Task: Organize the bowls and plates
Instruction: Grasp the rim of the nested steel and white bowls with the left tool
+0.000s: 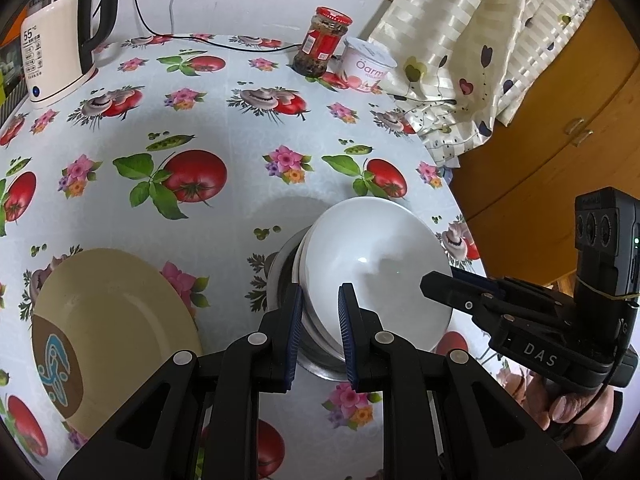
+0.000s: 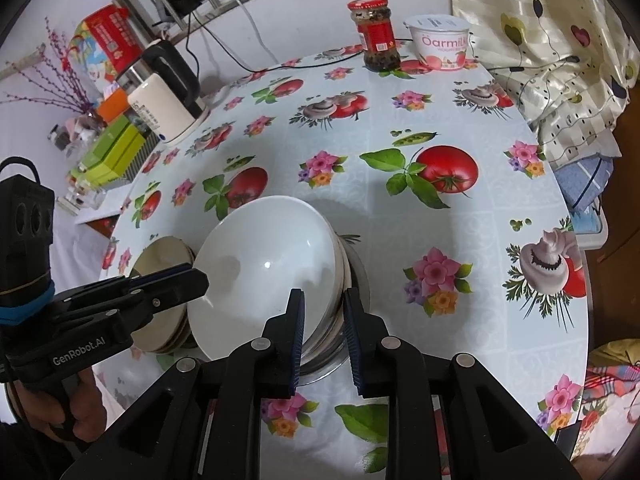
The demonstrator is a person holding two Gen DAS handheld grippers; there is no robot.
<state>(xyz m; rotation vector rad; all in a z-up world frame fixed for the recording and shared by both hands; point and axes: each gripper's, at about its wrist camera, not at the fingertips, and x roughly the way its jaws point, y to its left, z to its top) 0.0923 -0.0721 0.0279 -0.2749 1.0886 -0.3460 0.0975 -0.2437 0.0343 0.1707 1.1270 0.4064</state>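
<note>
A stack of white bowls [image 1: 372,256] nested in a steel bowl [image 1: 280,268] sits tilted on the flowered tablecloth [image 1: 224,120]. My left gripper [image 1: 319,320] is shut on the stack's near rim, one pad outside the steel bowl and one inside the top white bowl. My right gripper [image 1: 436,284] reaches in from the right and is shut on the opposite rim. The right wrist view shows that rim between the right gripper [image 2: 324,320] pads, and the left gripper [image 2: 198,276] at the bowl's [image 2: 264,256] left edge. A beige plate [image 1: 112,320] with a brown pattern lies left of the stack.
An electric kettle [image 1: 56,52] stands at the back left, its cord running along the wall. A red-lidded jar [image 1: 324,40] and a yogurt tub [image 1: 366,66] stand at the back. A patterned curtain [image 1: 480,40] drapes over the table's right edge beside a wooden cabinet [image 1: 560,140].
</note>
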